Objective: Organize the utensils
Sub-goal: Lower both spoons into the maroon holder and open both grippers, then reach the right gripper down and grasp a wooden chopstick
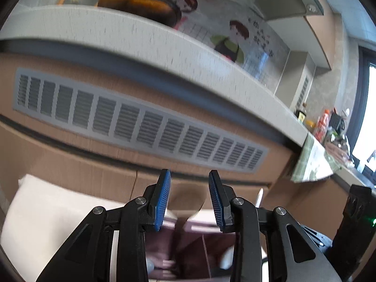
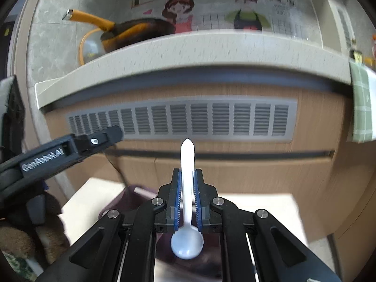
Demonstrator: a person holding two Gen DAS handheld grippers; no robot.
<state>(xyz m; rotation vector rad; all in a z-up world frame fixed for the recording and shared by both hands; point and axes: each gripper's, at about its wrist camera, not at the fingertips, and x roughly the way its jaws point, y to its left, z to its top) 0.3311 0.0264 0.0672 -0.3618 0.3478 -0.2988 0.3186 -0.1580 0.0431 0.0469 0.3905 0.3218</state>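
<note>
Spoon (image 2: 187, 188) pinched between right gripper (image 2: 187, 176) fingers, bowl nearest camera

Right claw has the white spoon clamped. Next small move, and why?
Probably lower the right claw toward the dark divided tray beneath it. The white spoon is pinched by its handle, bowl toward the camera, and is above the tray, not in any compartment. The left claw is open and empty, so it need not move.
</note>
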